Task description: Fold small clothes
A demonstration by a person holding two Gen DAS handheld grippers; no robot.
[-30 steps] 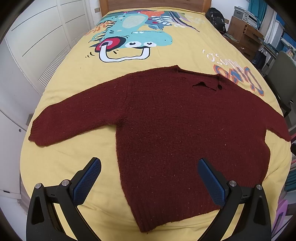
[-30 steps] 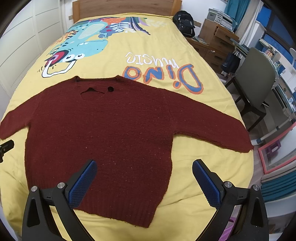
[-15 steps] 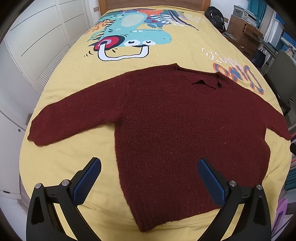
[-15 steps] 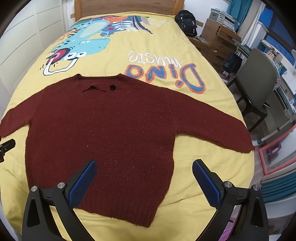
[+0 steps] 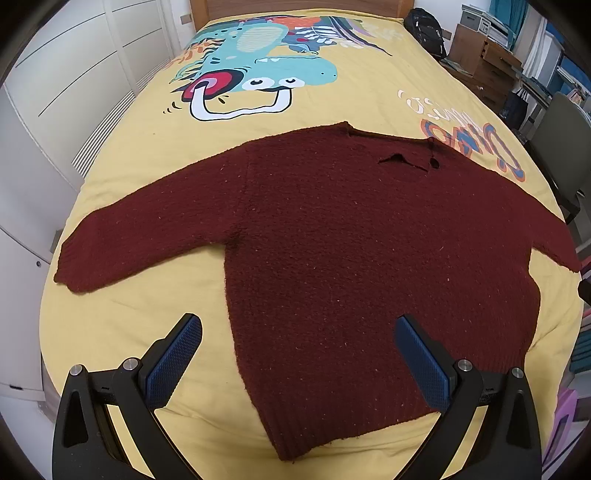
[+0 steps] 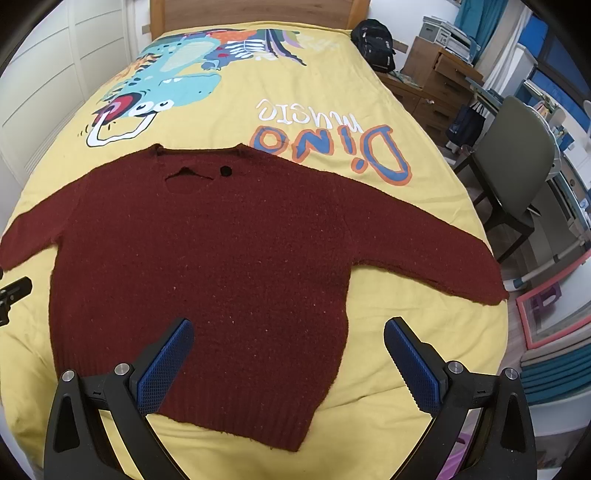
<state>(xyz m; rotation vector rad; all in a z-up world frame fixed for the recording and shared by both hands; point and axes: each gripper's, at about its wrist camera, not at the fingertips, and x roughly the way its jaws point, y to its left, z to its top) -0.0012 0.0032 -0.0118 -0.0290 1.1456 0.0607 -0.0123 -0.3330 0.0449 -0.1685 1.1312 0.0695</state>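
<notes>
Zero folds made so far, by my reading: the dark maroon knitted sweater (image 5: 369, 258) lies spread flat on the yellow dinosaur-print bedspread (image 5: 369, 85), both sleeves stretched out to the sides, hem toward the cameras, neckline toward the wooden headboard (image 6: 258, 11). Small holes show in the knit just below the neckline.

Left gripper (image 5: 299, 354): released, blue pads wide apart, holding nothing. It hovers above the sweater's hem on the left-sleeve side; one pad sits over bare bedspread, the other over the sweater body.

Right gripper (image 6: 288, 354): also released and unloaded, jaws spread wide. It hovers above the hem on the right-sleeve side, one pad over the sweater body, the other over bedspread beside the sweater's side seam.

Beyond the sweater's right sleeve: grey-green chair (image 6: 517, 173), wooden drawer unit (image 6: 436, 81), black backpack (image 6: 373, 37) beside the headboard.

Remaining, as I judge it: all of it. Sleeves need bringing in over the body, then the body folding over.

Against the earlier frames: sweater has not shifted or wrinkled. Both cameras have edged slightly forward, so the sweater sits a touch lower in each view. Jaw spread unchanged on both sides.
</notes>
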